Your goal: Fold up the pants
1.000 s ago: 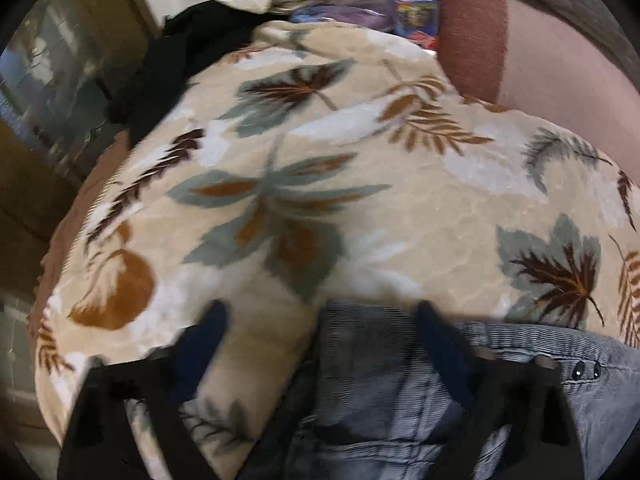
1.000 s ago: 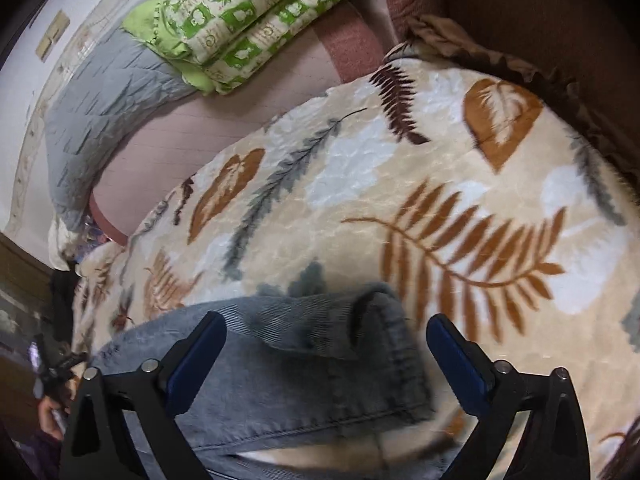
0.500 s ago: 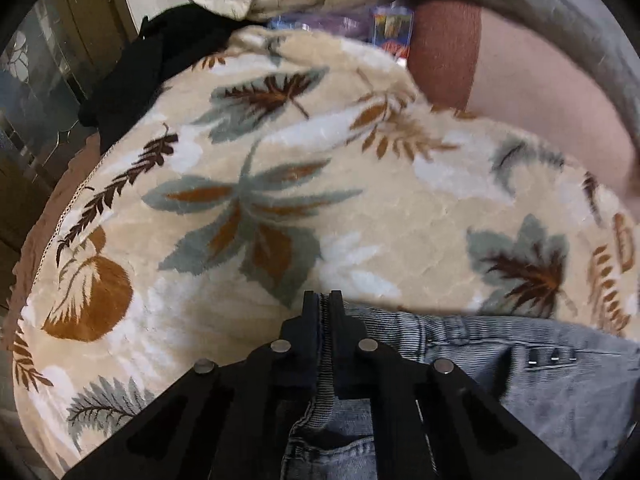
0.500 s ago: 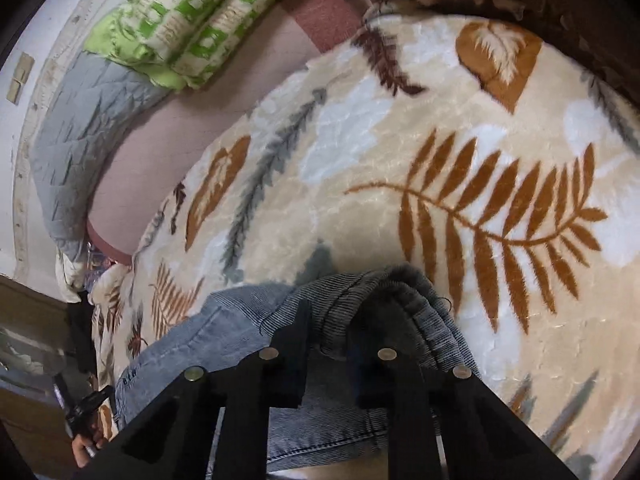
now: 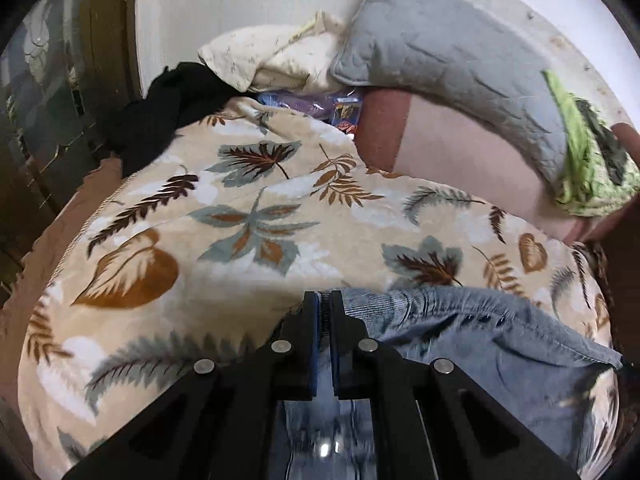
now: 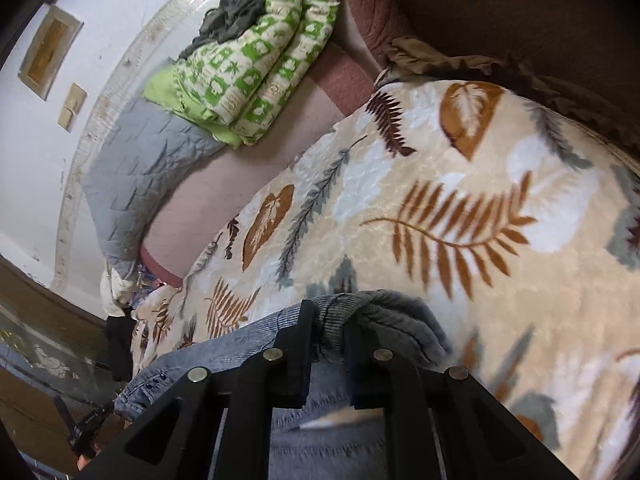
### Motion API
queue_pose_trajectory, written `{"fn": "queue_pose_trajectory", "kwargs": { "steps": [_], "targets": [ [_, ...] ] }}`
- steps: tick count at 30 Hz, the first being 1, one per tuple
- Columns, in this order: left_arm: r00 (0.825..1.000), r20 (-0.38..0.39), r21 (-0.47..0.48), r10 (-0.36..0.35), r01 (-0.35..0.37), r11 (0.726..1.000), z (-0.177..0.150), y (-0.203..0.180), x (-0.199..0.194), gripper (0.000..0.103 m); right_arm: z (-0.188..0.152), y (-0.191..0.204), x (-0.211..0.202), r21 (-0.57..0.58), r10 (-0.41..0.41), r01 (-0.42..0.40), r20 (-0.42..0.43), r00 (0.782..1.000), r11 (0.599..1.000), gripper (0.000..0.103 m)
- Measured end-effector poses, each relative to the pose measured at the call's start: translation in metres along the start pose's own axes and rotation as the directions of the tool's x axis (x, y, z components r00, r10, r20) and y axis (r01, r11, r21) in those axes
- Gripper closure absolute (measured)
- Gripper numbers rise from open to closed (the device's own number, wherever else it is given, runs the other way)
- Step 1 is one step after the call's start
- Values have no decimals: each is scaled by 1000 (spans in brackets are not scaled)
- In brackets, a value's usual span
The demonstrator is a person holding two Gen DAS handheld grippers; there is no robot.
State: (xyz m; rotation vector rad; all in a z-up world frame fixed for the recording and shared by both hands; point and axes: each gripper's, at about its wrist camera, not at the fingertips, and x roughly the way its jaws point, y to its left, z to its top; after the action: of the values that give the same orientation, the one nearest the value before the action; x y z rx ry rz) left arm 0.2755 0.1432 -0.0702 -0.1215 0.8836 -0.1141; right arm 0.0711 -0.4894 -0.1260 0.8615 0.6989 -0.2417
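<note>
**Both grippers clamped on denim**

I log: left gripper (image 5: 325,312) pinching pants (image 5: 480,332) edge; right gripper (image 6: 328,328) pinching a bunched fold (pants (image 6: 240,336) lie on the leaf blanket (image 5: 248,248)). Lower denim blurred, cut off.

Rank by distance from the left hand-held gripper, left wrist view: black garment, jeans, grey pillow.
1. jeans: clamped in the left hand-held gripper.
2. black garment: far left, at the blanket's edge.
3. grey pillow: upper right, against the wall.

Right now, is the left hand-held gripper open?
No, the left hand-held gripper is shut on the edge of the jeans, denim pinched between its fingers.
</note>
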Motion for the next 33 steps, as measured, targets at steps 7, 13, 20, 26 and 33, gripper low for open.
{"fn": "queue_pose_trajectory", "kwargs": {
  "steps": [7,13,20,26,33],
  "targets": [
    [998,66,-1,5,-5,1000,-76,30,-78,102,-34,-36,-48,-5,6,-6,-17,1000,1000,90],
    [999,-13,-15,44,-44,999,-143,65,-92,102,-54,-84,-79,17,-91,91,-18,996,996,100],
    [999,-34,-162,8,-14,987,-118,69,-61,93,-72,-83,-58,107,60,-42,-178,982,993,80],
    [995,7,-148,99,-97,984,-71,53,-40,28,-83,-70,-40,158,91,-65,-163,982,985,28],
    [991,-118,-200,66,-89,976,-44,65,2,28,-88,-81,-5,219,52,-8,-199,979,976,30]
  ]
}}
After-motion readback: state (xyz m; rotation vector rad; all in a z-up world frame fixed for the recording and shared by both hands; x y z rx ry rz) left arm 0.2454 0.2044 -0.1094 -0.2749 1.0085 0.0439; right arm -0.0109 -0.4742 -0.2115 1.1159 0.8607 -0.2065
